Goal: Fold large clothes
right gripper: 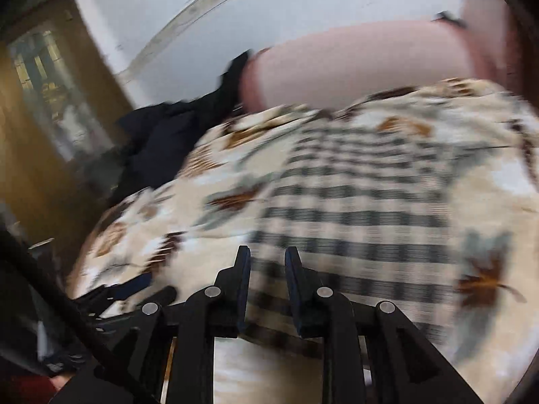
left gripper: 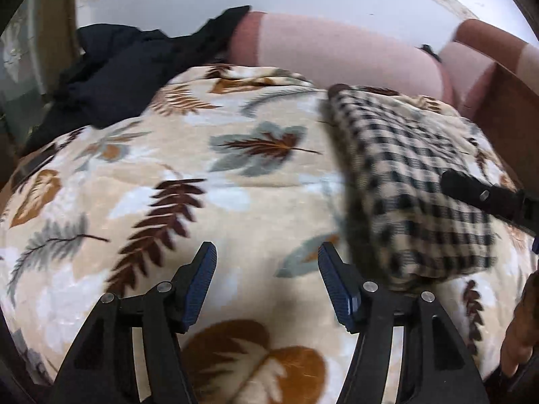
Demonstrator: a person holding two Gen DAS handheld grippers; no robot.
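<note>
Currently, your scene reads like this:

Landmark: the leaf-print blanket [left gripper: 188, 175] spread over the bed; every place below is told from it.

Checked garment [left gripper: 414, 181]: folded into a thick block, lying on the blanket toward its right side, its head end close to the pink pillow [left gripper: 337, 54].

Dark clothes [left gripper: 114, 77]: a loose heap off the blanket's far left corner, untouched.

Left gripper [left gripper: 267, 282]: your jaws stand wide with only blanket showing between them, just left of the checked block's near corner.

Right gripper [right gripper: 267, 289]: your jaws stand narrow, slightly apart, over the block's near edge; the blur hides whether cloth lies between the pads, though nothing looks lifted or pinched.

Stage, as a judgement: this fold looks finished and let go.

Risk one: pull your right hand away with a layer snagged and the top fold peels open.

Risk two: the plush blanket gives underneath, so a brush from either jaw could slide or slump the block.

Risk three: reaching for the dark heap means crossing near the block; a low pass drags it.
</note>
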